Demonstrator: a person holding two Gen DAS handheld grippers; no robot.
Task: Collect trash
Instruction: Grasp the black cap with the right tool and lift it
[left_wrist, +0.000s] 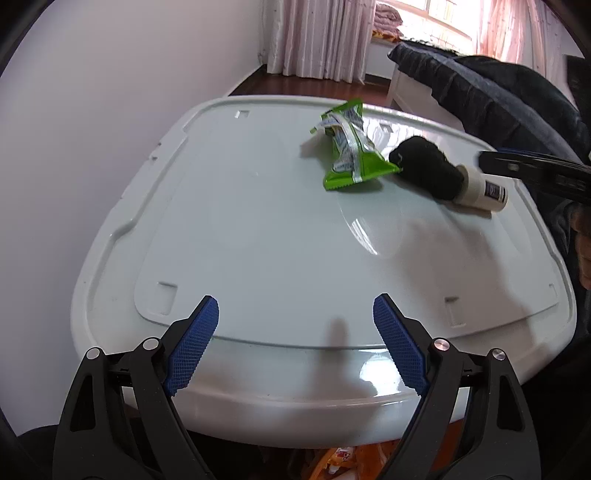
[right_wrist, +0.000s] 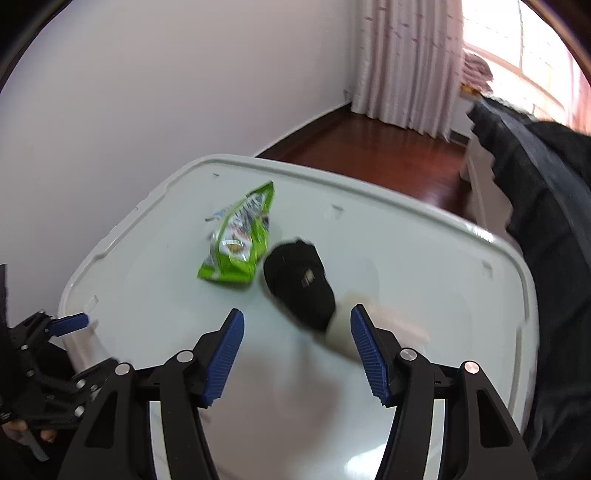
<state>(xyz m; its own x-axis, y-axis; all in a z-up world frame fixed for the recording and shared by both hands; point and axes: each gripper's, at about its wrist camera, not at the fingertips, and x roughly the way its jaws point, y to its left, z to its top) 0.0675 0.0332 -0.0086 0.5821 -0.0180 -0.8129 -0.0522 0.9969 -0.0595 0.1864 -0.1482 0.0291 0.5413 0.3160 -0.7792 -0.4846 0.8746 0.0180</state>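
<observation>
A white plastic table (left_wrist: 258, 229) with a raised rim fills the middle of both views. On it lies a green snack wrapper (left_wrist: 349, 147), crumpled and torn open, in the upper right of the left wrist frame and just above centre-left in the right wrist frame (right_wrist: 240, 240). Just beside its lower corner, touching or nearly so, lies a white bottle with a black cap (left_wrist: 443, 173); the black end points toward the wrapper and the white body toward the right edge of the table.

The left claw (left_wrist: 295, 343) sits at the bottom of its frame over the near edge of the table, its blue pads (left_wrist: 194, 343) wide apart with nothing between them, well apart from the wrapper. It also shows at the lower left of the right wrist frame.

The right claw (right_wrist: 297, 354) hangs over the table with its pads apart and nothing gripped. In its blurred frame the bottle (right_wrist: 301, 284) lies just ahead, its white end at the inner edge of the right-hand pad (right_wrist: 369, 358); whether they touch cannot be told.

A pink curtain (right_wrist: 406, 62) and a dark wooden floor (right_wrist: 369, 147) lie behind.
</observation>
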